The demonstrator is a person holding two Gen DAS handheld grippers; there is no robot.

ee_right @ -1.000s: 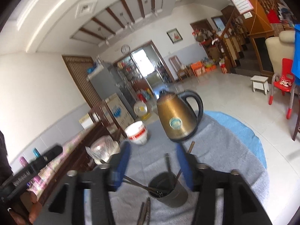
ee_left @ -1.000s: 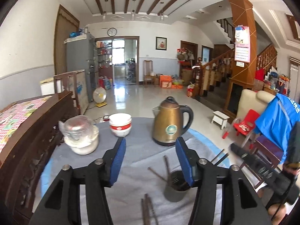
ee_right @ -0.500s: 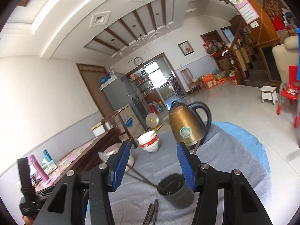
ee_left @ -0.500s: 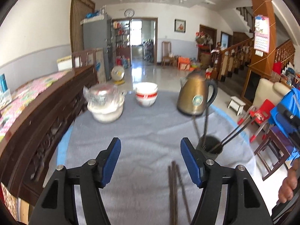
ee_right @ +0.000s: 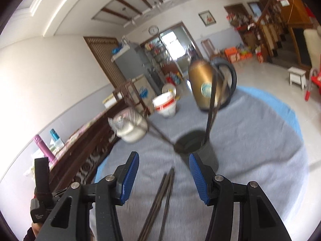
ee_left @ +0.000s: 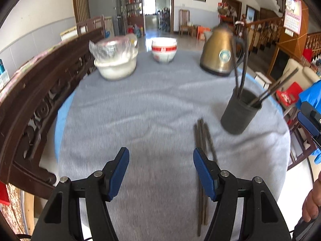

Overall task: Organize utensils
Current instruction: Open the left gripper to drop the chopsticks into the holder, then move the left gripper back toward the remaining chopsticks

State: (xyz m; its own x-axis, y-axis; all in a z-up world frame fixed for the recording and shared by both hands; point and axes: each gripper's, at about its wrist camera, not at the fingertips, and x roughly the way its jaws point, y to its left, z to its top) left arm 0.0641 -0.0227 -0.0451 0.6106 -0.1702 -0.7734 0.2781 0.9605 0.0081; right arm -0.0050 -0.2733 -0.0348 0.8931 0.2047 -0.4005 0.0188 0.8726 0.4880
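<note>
While both claws hang open and empty above the grey worktop, loose chopsticks lie flat beside the dark cup; more chopsticks stand inside it. Left claw and right claw touch nothing.

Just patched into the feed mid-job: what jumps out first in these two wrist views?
The gold kettle at the table's far right, and nearer, the dark holder with chopsticks fanning out of it. A loose bundle of chopsticks lies on the grey cloth just before the holder, between the open right gripper's fingers and beside the open left gripper. Far left stand a plastic-covered white bowl and a red-banded bowl.
</note>
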